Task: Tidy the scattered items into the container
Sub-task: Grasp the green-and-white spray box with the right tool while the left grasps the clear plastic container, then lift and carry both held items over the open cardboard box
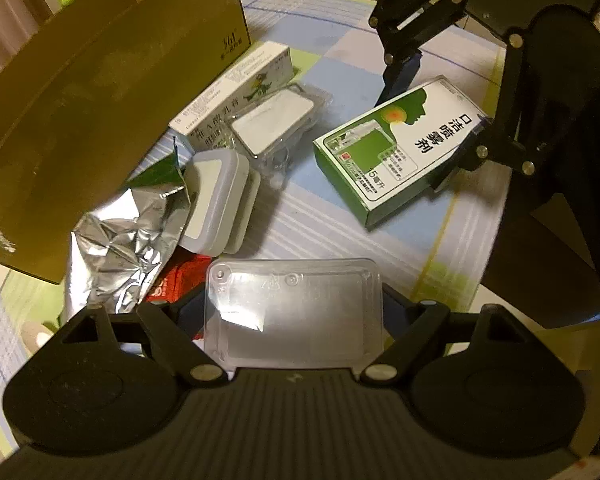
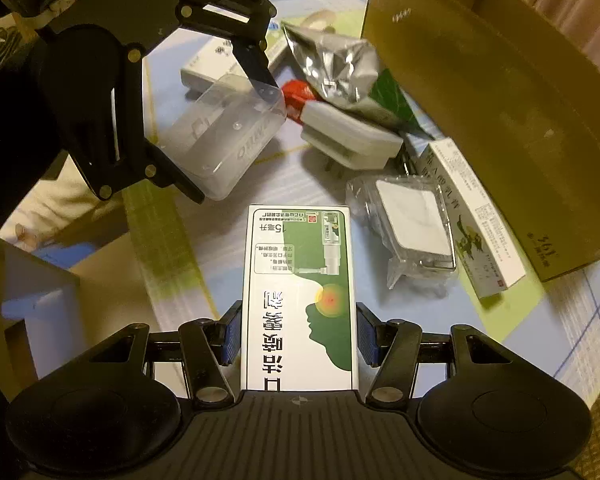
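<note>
The left hand-held gripper (image 1: 294, 316) is closed on a clear plastic case (image 1: 294, 314), which sits flat between its two fingers and reaches forward from them. Seen from the right wrist, the same case (image 2: 224, 136) is pinched at two opposite sides by the left gripper (image 2: 236, 140).

The right hand-held gripper (image 2: 298, 334) holds a green-and-white throat spray box (image 2: 300, 296) lengthwise, its blue pads (image 2: 231, 332) pressed against the long sides; the box juts straight ahead of the fingers. From the left wrist that box (image 1: 400, 148) lies ahead and to the right, clamped by the right gripper (image 1: 432, 128).

Ahead and to the left of the left gripper stands the open cardboard box (image 1: 100, 120), the container, tipped so its brown inside faces the camera. From the right wrist it (image 2: 500, 100) fills the upper right.

Between the grippers and that box, on the bench (image 1: 340, 232) with its striped cloth, lie a crumpled silver foil pouch (image 1: 128, 248), a red packet (image 1: 180, 276) partly under it, a white-and-grey hinged case (image 1: 220, 200), a blister-packed white item (image 1: 276, 120) and a long white ointment box (image 1: 236, 88) against the cardboard wall. The foil pouch (image 2: 332, 64) touches the hinged case (image 2: 352, 136).
</note>
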Demonstrator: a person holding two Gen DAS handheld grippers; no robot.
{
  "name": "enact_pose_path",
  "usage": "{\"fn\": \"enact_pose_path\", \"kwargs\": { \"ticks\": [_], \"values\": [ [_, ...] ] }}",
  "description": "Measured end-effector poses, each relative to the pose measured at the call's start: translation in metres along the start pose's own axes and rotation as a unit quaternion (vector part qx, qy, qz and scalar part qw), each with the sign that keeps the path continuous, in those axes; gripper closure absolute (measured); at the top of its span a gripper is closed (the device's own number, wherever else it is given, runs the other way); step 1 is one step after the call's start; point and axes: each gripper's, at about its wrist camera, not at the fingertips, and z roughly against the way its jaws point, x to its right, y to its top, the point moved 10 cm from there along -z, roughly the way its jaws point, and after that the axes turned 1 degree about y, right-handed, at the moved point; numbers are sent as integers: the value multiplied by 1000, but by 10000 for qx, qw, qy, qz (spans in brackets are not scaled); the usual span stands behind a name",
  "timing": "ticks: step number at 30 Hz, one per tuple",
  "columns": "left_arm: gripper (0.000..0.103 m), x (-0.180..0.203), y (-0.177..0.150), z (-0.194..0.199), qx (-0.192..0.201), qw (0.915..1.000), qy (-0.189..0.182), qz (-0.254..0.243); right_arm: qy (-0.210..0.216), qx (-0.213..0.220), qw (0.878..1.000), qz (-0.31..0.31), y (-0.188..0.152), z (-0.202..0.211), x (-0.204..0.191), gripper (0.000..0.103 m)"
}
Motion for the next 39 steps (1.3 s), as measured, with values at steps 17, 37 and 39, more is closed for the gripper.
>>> {"fn": "enact_pose_path", "kwargs": {
  "ticks": [17,37,39],
  "values": [
    [20,12,0,64,411,9981,461,62,-792,602,9949,137,18,70,-19,50],
    [20,-27,20,131,1007,9884,1020,500,-1535,1254,9801,-50,58,122,-2,50],
    [20,-31,22,134,1053,9875,1050,521,-1579,1307,9787,-60,62,127,2,50]
  ]
}}
